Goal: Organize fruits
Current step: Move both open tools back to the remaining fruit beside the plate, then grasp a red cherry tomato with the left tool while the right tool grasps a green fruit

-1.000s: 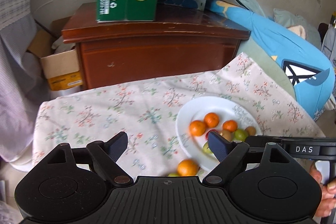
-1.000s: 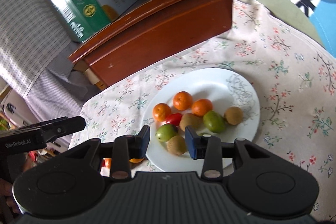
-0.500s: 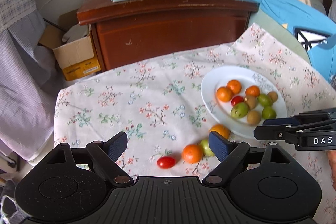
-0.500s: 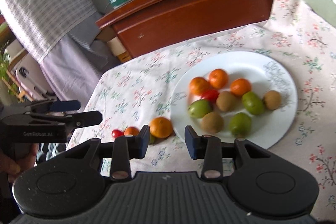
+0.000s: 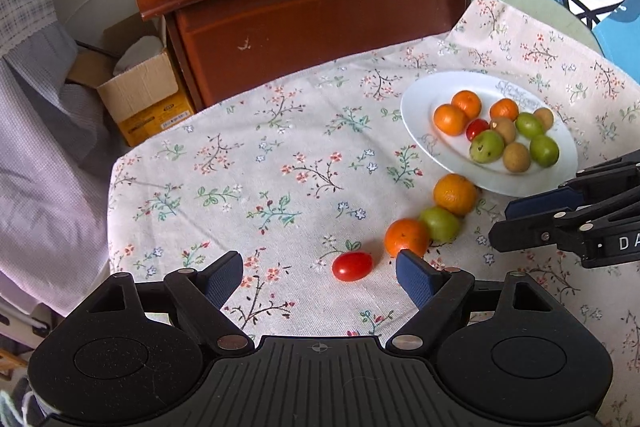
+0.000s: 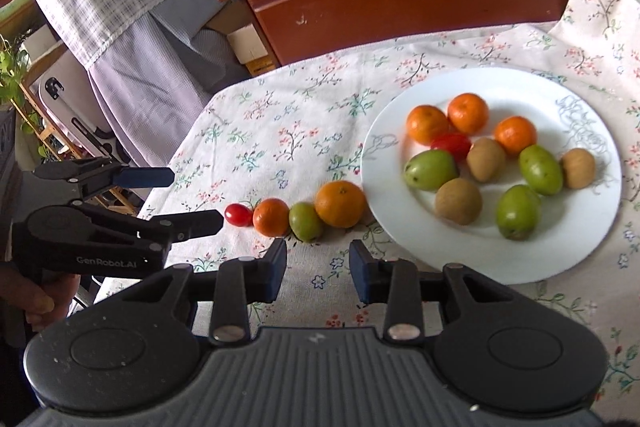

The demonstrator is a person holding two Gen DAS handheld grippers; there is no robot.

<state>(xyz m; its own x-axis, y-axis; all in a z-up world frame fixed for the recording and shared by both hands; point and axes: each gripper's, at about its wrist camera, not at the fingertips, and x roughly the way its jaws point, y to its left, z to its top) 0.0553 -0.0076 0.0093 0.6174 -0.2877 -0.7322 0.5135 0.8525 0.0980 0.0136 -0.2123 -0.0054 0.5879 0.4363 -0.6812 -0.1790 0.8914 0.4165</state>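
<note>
Fruit lies in two groups on a flowered tablecloth point(image 5: 280, 167). A white plate point(image 6: 592, 243) holds three small oranges, one cherry tomato, three green fruits and three brown ones, packed close toward its middle. Just off the plate's near-left rim a short row runs across the cloth: a larger orange point(image 6: 340, 203) beside the rim, then a green fruit point(image 6: 305, 221) touching it, a small orange point(image 6: 271, 217) touching that, and a glossy red cherry tomato point(image 6: 238, 215) at the far end.

The left claw point(image 5: 320, 273) stands wide apart with nothing in it. In its own view the cherry tomato point(image 5: 352, 266) lies on the cloth between the two blue pads, nearer the right one, and the small orange point(image 5: 406, 237) sits just above that right pad; neither pad touches fruit.

The right claw point(image 6: 318, 267) has its jaws set narrow, just having closed a little, with only bare cloth in the gap. The row of loose fruit lies just beyond its tips, the green fruit closest, and the plate is ahead to its right. A hand point(image 6: 38, 295) grips the left tool's handle at the edge of that view.
</note>
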